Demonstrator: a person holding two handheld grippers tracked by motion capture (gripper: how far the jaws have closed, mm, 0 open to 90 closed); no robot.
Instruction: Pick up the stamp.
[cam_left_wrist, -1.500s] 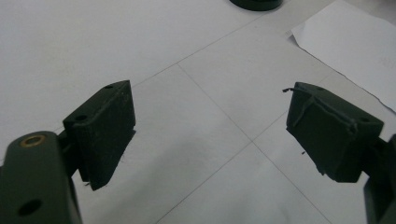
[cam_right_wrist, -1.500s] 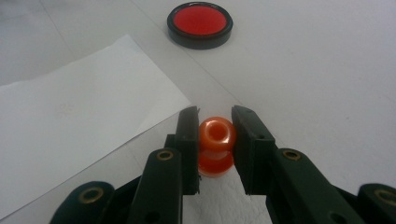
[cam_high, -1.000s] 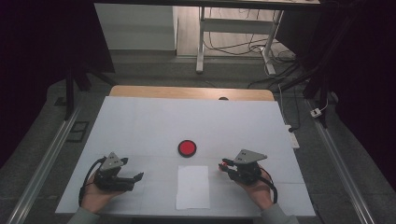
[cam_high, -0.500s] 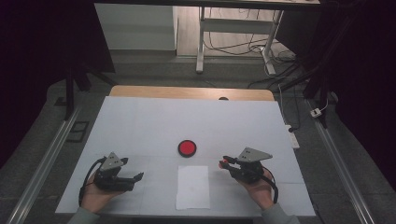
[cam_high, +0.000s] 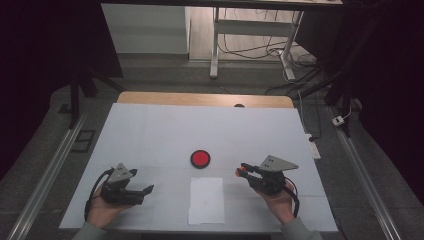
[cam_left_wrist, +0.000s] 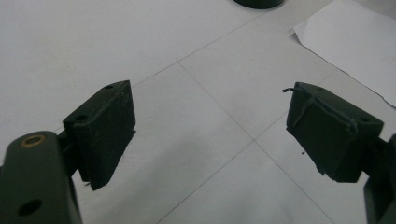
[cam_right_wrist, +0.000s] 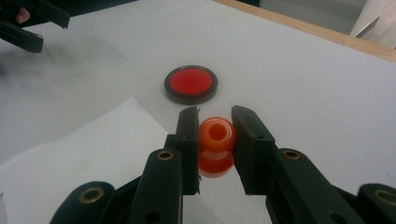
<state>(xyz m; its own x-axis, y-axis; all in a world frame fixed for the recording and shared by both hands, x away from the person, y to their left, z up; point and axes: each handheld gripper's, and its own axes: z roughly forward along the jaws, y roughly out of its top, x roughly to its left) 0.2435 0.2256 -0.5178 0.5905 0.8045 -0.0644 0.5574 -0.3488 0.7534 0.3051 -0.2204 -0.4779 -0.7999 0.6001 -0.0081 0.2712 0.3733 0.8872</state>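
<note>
My right gripper (cam_right_wrist: 215, 135) is shut on a small orange stamp-like piece (cam_right_wrist: 216, 145) with a hole in its top, held just above the table. In the high view that gripper (cam_high: 243, 171) sits at the front right with the orange piece (cam_high: 239, 173) at its tips. A round red pad in a black rim (cam_high: 200, 158) lies at the table's middle, a little ahead of those jaws (cam_right_wrist: 191, 84). A white sheet of paper (cam_high: 206, 199) lies at the front centre. My left gripper (cam_high: 146, 190) rests at the front left, open with nothing between its jaws (cam_left_wrist: 210, 126).
The white table top (cam_high: 165, 130) has a wooden strip (cam_high: 205, 99) along its far edge. A white power strip (cam_high: 312, 145) lies off the right side. The paper's corner (cam_left_wrist: 355, 42) reaches near the left gripper.
The right gripper has shifted slightly, still holding the orange piece. The left hand has stayed in place.
</note>
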